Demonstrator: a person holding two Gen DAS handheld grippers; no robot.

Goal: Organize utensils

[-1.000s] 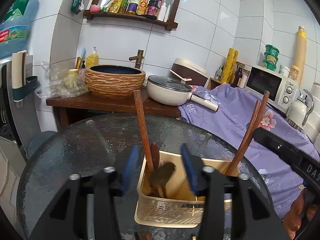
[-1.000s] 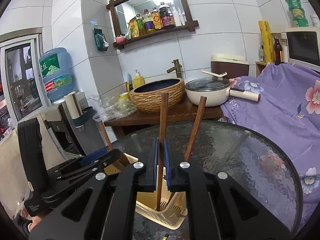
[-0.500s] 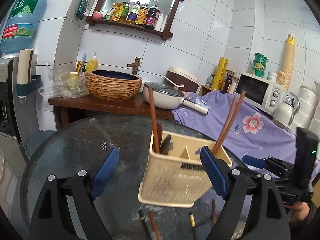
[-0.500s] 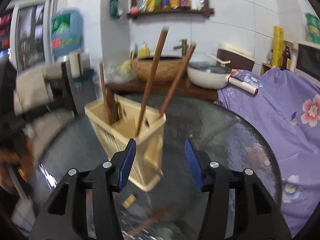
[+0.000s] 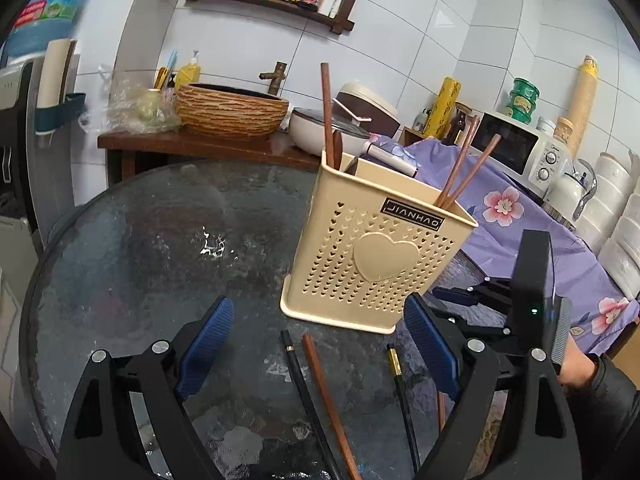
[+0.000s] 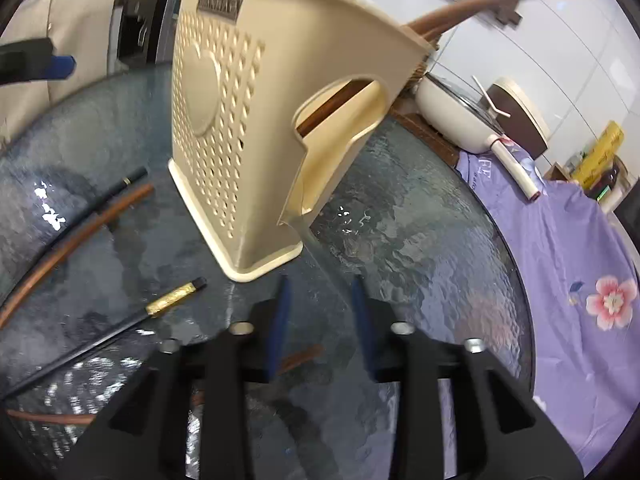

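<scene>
The left gripper (image 5: 318,354) hangs wide open and empty; between and just ahead of its fingers lie a black chopstick (image 5: 298,376), a brown chopstick (image 5: 324,388) and a gold-banded one (image 5: 400,384) on the glass table (image 5: 140,240). The right gripper (image 6: 320,320), also open and empty, has a brown stick beneath it. This looks like the between-picks step: next, close on one loose chopstick. Beyond them the cream holder (image 5: 372,256) stands upright, holding wooden chopsticks (image 5: 460,168) and wooden handles (image 5: 328,116) in separate compartments
</scene>
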